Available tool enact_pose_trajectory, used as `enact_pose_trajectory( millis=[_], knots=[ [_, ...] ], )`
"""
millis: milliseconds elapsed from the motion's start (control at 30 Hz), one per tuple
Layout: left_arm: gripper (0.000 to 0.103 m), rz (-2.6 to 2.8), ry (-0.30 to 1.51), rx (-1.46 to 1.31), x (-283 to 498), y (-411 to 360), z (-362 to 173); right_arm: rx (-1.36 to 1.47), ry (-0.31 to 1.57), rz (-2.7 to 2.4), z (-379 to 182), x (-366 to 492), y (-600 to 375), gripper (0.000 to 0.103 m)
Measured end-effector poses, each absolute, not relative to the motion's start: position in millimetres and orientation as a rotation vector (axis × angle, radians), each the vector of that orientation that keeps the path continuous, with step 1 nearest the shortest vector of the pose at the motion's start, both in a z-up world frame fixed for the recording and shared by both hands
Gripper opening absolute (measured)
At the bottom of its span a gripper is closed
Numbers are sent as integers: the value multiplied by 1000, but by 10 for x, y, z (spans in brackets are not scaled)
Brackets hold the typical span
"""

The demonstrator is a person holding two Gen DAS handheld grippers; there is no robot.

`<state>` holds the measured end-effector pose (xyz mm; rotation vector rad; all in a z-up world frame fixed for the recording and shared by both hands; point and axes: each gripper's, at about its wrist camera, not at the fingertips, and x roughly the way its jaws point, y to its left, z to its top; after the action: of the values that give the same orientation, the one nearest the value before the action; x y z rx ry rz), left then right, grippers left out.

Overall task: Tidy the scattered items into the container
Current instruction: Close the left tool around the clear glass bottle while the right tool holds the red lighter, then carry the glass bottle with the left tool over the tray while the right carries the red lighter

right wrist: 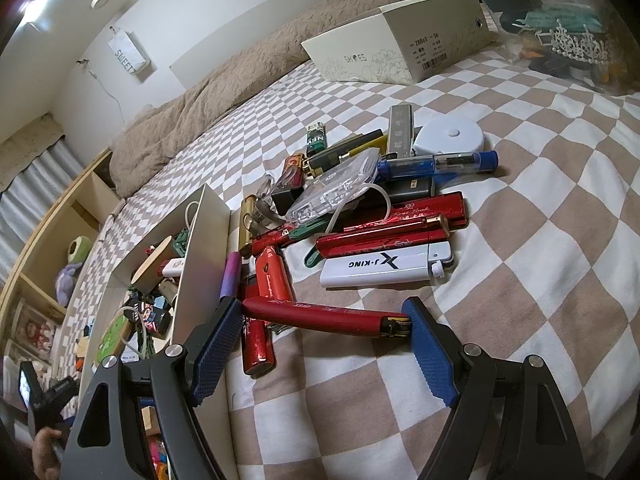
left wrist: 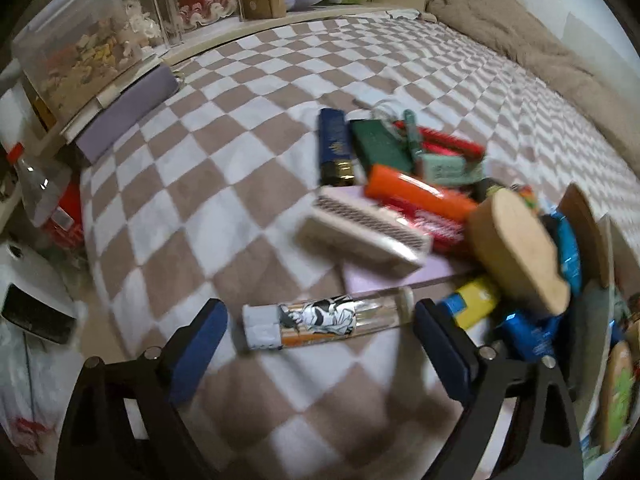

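In the left wrist view my left gripper (left wrist: 320, 314) is open over the checked bedspread. A clear lighter with a cartoon print (left wrist: 326, 322) lies crosswise between its blue pads (left wrist: 200, 344), which do not press on it. Beyond it lies a pile with a blue lighter (left wrist: 335, 148), an orange one (left wrist: 416, 194) and a beige box (left wrist: 360, 236). In the right wrist view my right gripper (right wrist: 322, 310) is shut on a long red lighter (right wrist: 320, 316), gripped end to end. The open white container (right wrist: 200, 240) stands just to its left with several items in it.
A heap of lighters lies ahead of the right gripper, with a white lighter (right wrist: 384, 266), a clear plastic case (right wrist: 336, 188) and a round white tape measure (right wrist: 450, 136). A shoe box (right wrist: 400, 52) and a brown blanket (right wrist: 240, 80) lie further back. A clear storage bin (left wrist: 80, 40) stands at the bed's edge.
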<state>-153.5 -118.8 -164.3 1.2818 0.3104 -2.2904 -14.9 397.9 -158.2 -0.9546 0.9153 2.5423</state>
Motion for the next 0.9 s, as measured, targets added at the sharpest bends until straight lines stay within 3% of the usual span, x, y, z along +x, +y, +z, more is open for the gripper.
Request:
enact_pose_trajectory(
  millis=[100,267,900],
  knots=[
    [94,-2291,354,1289,-1475,-1329,-1630,-955,922,2544,-1584,-150,3977,82],
    [81,-2299,360,1336,-1456,-1401,-1582,-954,928,2545,-1586,-144,3979,82],
    [80,-2466,461,1303,-1230,-1319,-1405,-944,912,2568,-1535,-103,3956,82]
  ],
)
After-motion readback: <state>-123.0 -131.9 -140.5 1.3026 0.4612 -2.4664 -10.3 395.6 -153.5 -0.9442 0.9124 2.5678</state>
